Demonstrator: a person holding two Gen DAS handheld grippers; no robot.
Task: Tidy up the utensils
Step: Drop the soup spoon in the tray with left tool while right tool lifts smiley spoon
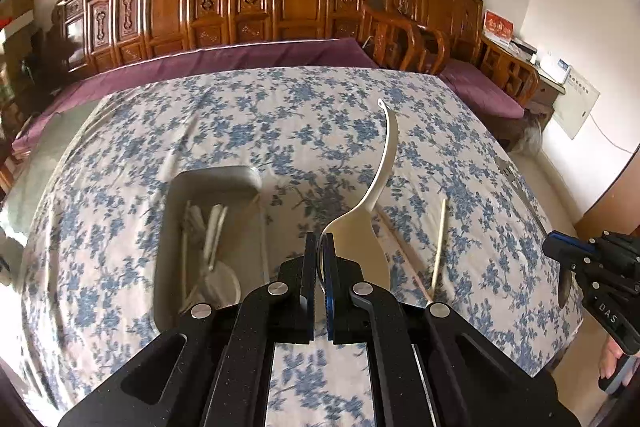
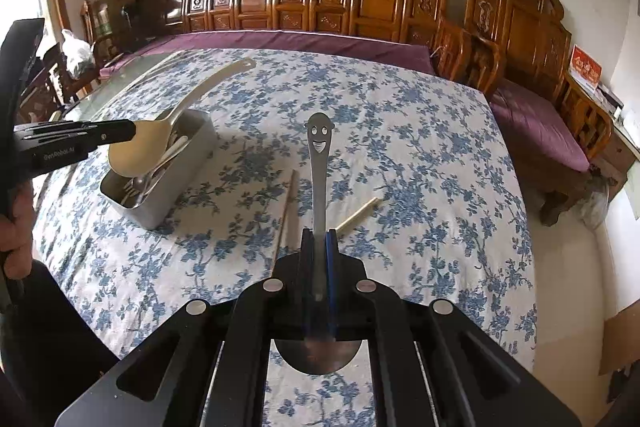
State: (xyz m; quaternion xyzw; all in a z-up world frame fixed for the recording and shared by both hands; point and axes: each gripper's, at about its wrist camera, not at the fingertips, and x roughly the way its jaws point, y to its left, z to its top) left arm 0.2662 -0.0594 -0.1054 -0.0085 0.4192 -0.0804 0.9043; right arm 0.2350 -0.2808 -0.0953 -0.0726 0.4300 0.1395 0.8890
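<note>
The left claw (image 1: 319,247) is clamped on the light, stiff rice paddle (image 1: 362,247); the right claw (image 2: 319,239) pinches the slippery steel spoon (image 2: 319,187) at mid-handle.

Soft daylight, faint shadows, strong fisheye bending with dark corners, slight motion blur.

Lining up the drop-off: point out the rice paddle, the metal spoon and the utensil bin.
rice paddle (image 1: 362,239), left wrist view, on its cream blade.
metal spoon (image 2: 319,183), right wrist view, on its handle.
utensil bin (image 2: 160,213), right wrist view, on its near outer wall.
</note>
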